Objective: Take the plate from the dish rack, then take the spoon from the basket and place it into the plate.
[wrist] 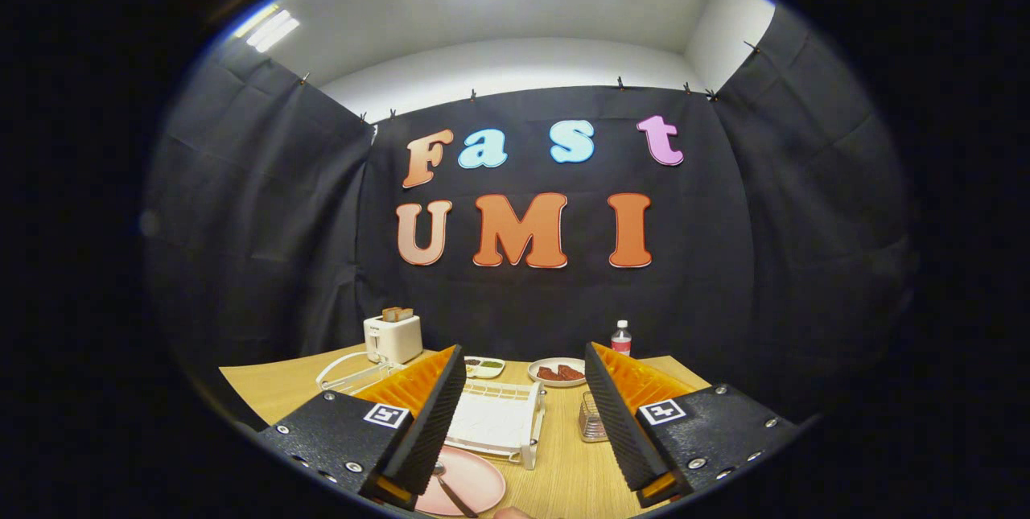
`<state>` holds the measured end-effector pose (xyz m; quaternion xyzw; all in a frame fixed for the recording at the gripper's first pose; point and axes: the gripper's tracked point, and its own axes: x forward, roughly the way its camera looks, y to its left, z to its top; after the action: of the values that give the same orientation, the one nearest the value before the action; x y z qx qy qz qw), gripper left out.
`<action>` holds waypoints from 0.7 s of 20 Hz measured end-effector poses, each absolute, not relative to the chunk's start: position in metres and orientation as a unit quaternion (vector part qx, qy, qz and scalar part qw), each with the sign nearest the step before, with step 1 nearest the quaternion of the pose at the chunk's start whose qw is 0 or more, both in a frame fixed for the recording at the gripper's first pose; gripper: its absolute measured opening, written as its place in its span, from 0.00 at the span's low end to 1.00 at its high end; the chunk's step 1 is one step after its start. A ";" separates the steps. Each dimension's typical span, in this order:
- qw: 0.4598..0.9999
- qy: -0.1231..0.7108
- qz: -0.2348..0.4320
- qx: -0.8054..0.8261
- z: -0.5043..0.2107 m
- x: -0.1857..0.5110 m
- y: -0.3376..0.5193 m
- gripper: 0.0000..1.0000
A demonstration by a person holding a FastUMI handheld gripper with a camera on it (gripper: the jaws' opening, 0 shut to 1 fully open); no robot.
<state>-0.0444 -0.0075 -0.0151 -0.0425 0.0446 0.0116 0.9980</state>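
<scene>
A pink plate (475,483) lies flat on the wooden table (563,471), close under my left finger. A spoon (452,491) rests on the plate, its bowl near the finger and its handle running toward me. The white dish rack (503,418) stands just beyond the plate, between the fingers, with nothing in it. A small wire basket (591,418) sits beside the right finger. My gripper (525,378) hangs above the table, open, with nothing between its fingers.
A white toaster (393,337) with bread stands at the back left. Behind the rack are a small divided dish (484,366), a plate of reddish food (558,372) and a water bottle (620,337). A fingertip of a hand (511,513) shows by the plate.
</scene>
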 end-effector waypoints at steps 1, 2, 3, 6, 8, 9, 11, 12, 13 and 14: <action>0.998 0.043 0.011 -0.047 -0.015 -0.044 -0.006 0.88; 0.998 0.042 0.011 -0.050 -0.014 -0.045 -0.005 0.88; 0.998 0.041 0.012 -0.053 -0.014 -0.044 -0.002 0.88; 0.997 0.037 0.013 -0.060 -0.014 -0.044 0.001 0.89; 0.998 0.037 0.016 -0.058 -0.014 -0.043 0.004 0.89; 0.998 0.037 0.017 -0.055 -0.013 -0.042 0.005 0.89; 0.998 0.035 0.017 -0.049 -0.011 -0.042 0.006 0.89; 0.998 0.034 0.017 -0.047 -0.011 -0.041 0.005 0.89; 0.998 0.034 0.014 -0.046 -0.012 -0.041 0.004 0.89; 0.998 0.034 0.013 -0.047 -0.013 -0.041 0.003 0.89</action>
<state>-0.0409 0.0033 -0.0125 -0.0465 0.0342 0.0133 0.9982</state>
